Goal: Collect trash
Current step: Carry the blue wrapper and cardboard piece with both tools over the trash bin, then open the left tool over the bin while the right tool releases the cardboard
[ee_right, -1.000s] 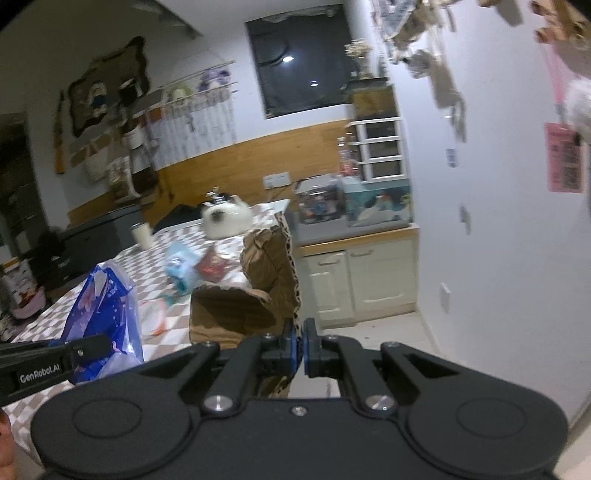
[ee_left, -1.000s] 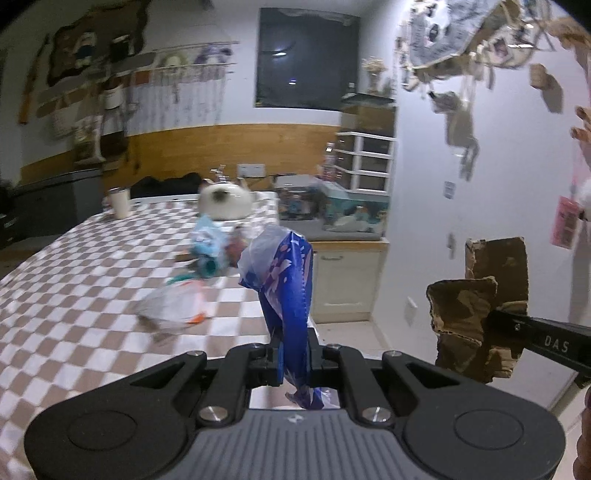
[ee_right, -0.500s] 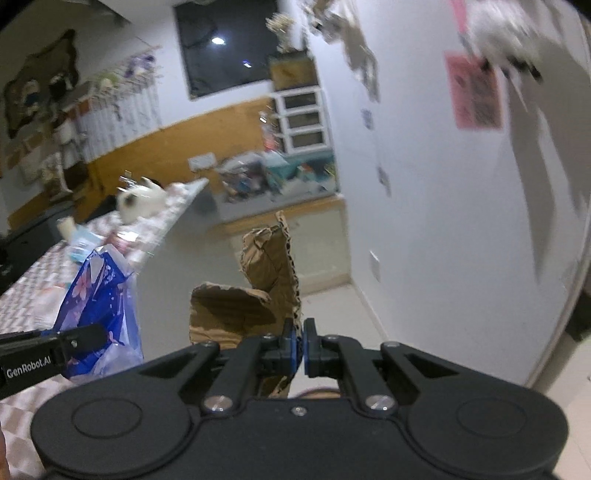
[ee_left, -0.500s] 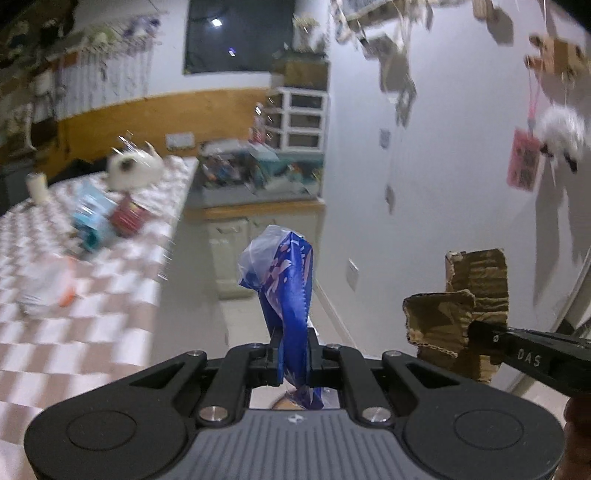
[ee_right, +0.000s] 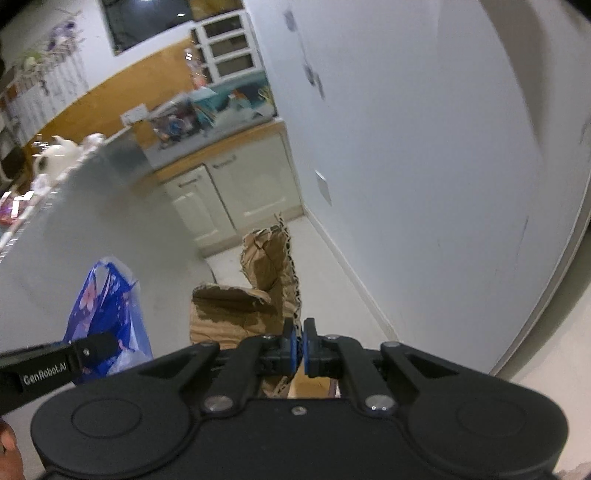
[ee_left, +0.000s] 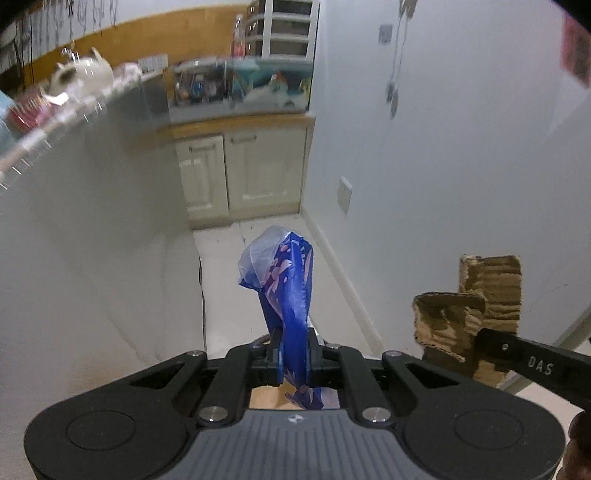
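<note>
Left gripper [ee_left: 291,354]: fingers nearly closed, pinching one blue plastic bag [ee_left: 286,295] with pale floral print; bag stands up between fingers, clear film at top. Lettering "GenRobot.AI" readable on the left gripper's side in right wrist view.

Right gripper [ee_right: 298,345]: fingers almost fully closed on one torn piece of brown corrugated cardboard [ee_right: 255,291], folded and ragged at edges. Lettering "DAS" readable on the right gripper's side in left wrist view. Both items held in air, side by side, above pale floor [ee_left: 229,295].

Farther: white wall [ee_right: 424,166] on right with one socket plate [ee_right: 323,186]. Cream cabinet [ee_left: 240,173] with two doors at end of passage, clutter on top, blurred. Tabletop [ee_left: 48,122] edge at left, white teapot-like object [ee_left: 83,72] on it, blurred. White drawer unit [ee_left: 288,33] farthest back.
</note>
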`<action>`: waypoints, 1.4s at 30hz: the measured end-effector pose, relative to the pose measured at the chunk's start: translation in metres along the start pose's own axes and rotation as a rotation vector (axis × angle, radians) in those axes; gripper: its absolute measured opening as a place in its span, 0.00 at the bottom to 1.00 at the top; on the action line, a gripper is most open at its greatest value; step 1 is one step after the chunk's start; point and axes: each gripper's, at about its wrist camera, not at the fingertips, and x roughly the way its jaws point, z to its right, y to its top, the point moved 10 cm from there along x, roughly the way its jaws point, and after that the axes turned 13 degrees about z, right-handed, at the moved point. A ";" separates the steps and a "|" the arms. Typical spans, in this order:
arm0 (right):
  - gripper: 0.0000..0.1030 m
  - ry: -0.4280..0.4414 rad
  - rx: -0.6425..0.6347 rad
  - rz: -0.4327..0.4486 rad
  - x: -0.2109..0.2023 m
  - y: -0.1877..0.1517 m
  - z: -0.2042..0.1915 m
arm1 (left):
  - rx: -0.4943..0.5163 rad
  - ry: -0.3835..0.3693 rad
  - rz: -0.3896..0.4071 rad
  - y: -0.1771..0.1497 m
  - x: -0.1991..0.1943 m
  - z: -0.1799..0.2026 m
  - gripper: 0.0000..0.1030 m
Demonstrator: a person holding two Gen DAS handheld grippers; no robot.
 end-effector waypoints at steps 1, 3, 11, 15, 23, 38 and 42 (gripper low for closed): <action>0.04 -0.011 0.016 -0.014 0.011 -0.006 0.005 | 0.003 0.004 -0.014 -0.005 0.009 -0.002 0.10; 0.04 -0.034 0.043 -0.039 0.029 -0.016 0.013 | 0.000 0.008 -0.036 -0.015 0.030 -0.004 0.10; 0.04 -0.088 0.115 -0.141 0.098 -0.070 0.022 | -0.015 0.006 -0.122 -0.057 0.103 -0.013 0.10; 0.04 -0.108 0.148 -0.188 0.132 -0.100 0.020 | -0.034 0.024 -0.158 -0.078 0.135 -0.024 0.10; 0.04 -0.142 0.185 -0.307 0.182 -0.159 0.023 | -0.085 0.036 -0.256 -0.122 0.173 -0.040 0.10; 0.04 -0.157 0.155 -0.408 0.255 -0.181 0.026 | -0.103 -0.003 -0.381 -0.176 0.229 -0.051 0.10; 0.04 -0.092 0.101 -0.472 0.269 -0.198 0.005 | -0.128 0.005 -0.392 -0.182 0.241 -0.057 0.10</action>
